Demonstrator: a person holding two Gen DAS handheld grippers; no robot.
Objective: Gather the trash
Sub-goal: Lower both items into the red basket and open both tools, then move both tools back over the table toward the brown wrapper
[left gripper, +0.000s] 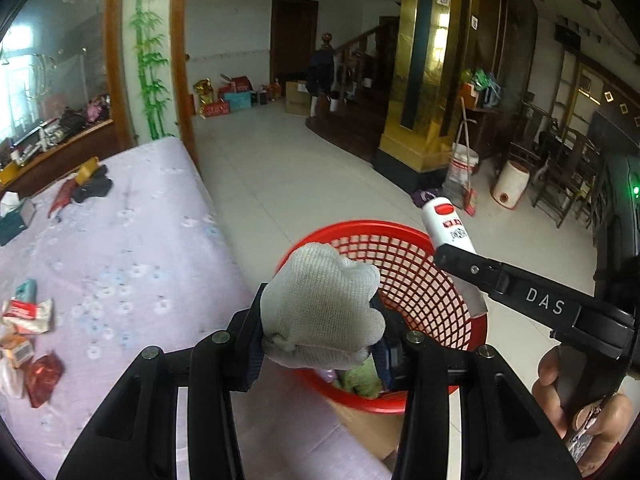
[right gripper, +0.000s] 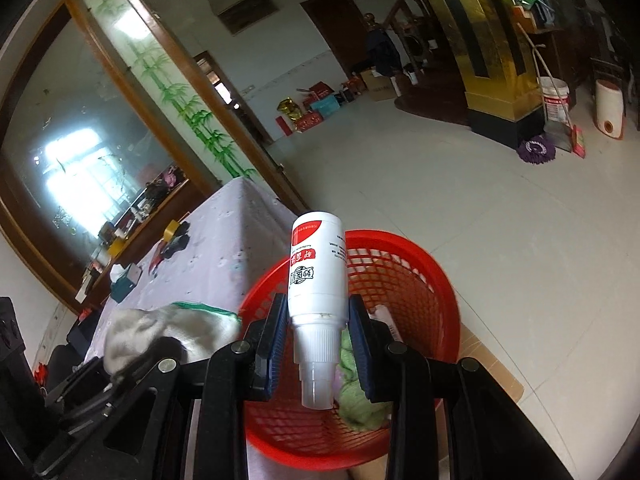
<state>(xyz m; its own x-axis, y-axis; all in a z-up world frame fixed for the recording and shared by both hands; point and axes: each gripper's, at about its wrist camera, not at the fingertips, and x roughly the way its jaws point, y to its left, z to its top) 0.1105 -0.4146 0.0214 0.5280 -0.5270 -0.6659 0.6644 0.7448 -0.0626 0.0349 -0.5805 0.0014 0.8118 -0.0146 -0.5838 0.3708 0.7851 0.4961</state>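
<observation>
My left gripper [left gripper: 320, 320] is shut on a crumpled white knit glove [left gripper: 320, 308] and holds it over the near rim of the red mesh basket [left gripper: 424, 272]. My right gripper [right gripper: 318, 316] is shut on a white bottle with a red label [right gripper: 316, 272], cap end toward me, above the same basket [right gripper: 404, 276]. The bottle [left gripper: 448, 224] and the right gripper's arm also show in the left wrist view, over the basket's right rim. Green cloth [right gripper: 360, 400] lies inside the basket. The glove [right gripper: 168, 332] shows at the left in the right wrist view.
The basket stands on cardboard [right gripper: 488, 364] beside a table with a purple cloth [left gripper: 132, 248]. Wrappers and cartons [left gripper: 28, 332] lie at its left edge. A tissue box [left gripper: 16, 216], yellow tape and dark items [left gripper: 92, 184] sit farther back. A bucket and broom [left gripper: 460, 168] stand across the tiled floor.
</observation>
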